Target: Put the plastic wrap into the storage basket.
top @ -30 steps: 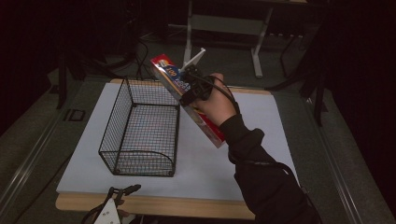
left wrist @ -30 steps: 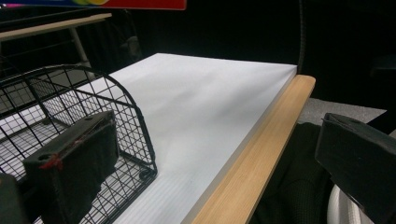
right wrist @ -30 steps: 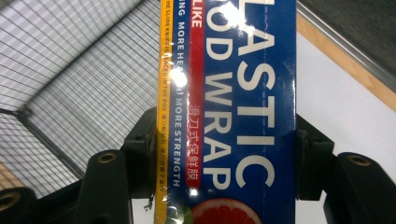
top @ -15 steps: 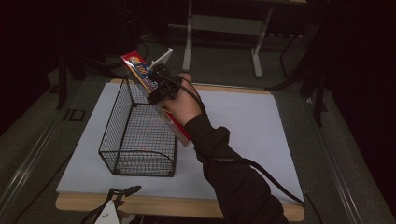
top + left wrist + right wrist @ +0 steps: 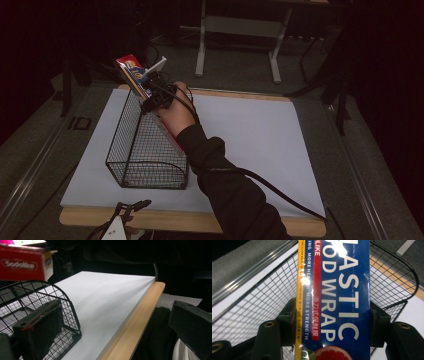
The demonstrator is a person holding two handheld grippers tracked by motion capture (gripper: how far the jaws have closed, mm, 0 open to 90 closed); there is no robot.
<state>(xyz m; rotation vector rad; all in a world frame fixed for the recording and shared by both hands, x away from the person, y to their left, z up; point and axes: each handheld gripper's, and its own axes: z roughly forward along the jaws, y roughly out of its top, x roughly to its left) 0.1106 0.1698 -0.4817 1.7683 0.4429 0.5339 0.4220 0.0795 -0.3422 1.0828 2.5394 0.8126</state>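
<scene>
right gripper view | plastic wrap box [image 5: 337, 302] clamped between right tongs [image 5: 332, 322] | over basket [image 5: 262, 310]

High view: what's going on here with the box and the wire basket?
A person's right gripper is shut on a long plastic wrap box, jaws pressing its two long sides, and holds it tilted over the black wire basket on the white-topped table. The box is above the basket's far end, not yet inside. The left gripper sits low at the table's near edge, jaws wide apart with nothing between them.
</scene>
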